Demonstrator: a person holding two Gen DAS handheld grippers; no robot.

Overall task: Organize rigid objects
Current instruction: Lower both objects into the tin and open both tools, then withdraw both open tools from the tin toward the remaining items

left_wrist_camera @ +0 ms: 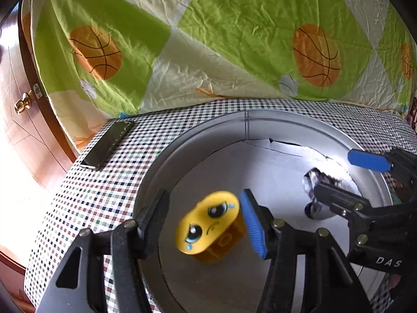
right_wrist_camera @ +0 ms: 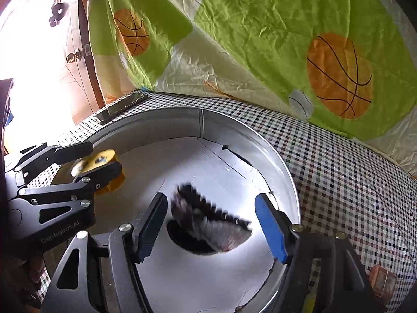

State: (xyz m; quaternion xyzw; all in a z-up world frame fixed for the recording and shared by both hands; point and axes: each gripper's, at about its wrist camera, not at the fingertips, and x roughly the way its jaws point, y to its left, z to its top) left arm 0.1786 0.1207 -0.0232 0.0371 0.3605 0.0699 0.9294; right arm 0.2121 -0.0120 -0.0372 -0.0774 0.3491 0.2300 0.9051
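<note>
Two hand-held grippers hang over a round metal tray (left_wrist_camera: 198,135) on a checkered tablecloth (left_wrist_camera: 104,182). In the left wrist view, the left gripper (left_wrist_camera: 203,224) has its fingers spread wide, gripping nothing; between them sits a yellow toy block (left_wrist_camera: 208,229) with a crying cartoon face, blurred, over the tray's white floor, touching neither pad as far as the view shows. Whether the block rests on the floor or is in mid-air cannot be told.

In the right wrist view, the right gripper (right_wrist_camera: 211,227) is likewise released, its black finger and blue pad standing apart on either side of a silvery, saw-edged object (right_wrist_camera: 211,224), heavily motion-blurred, with a dark shadow on the tray floor just beneath it. It touches neither finger. The same view shows the left gripper at the tray's left side with the yellow block between its fingers, above the tray's near-left floor.

The tray's white liner is cracked toward the back wall. Beyond the tray's left rim, a dark smartphone (left_wrist_camera: 106,144) lies flat at the tablecloth's far-left corner. Behind the table rises a crumpled quilt (left_wrist_camera: 234,39) in green and cream, printed with orange basketballs. At far left stands a wooden door (left_wrist_camera: 15,120) with a brass knob (left_wrist_camera: 22,104), washed in bright light.
</note>
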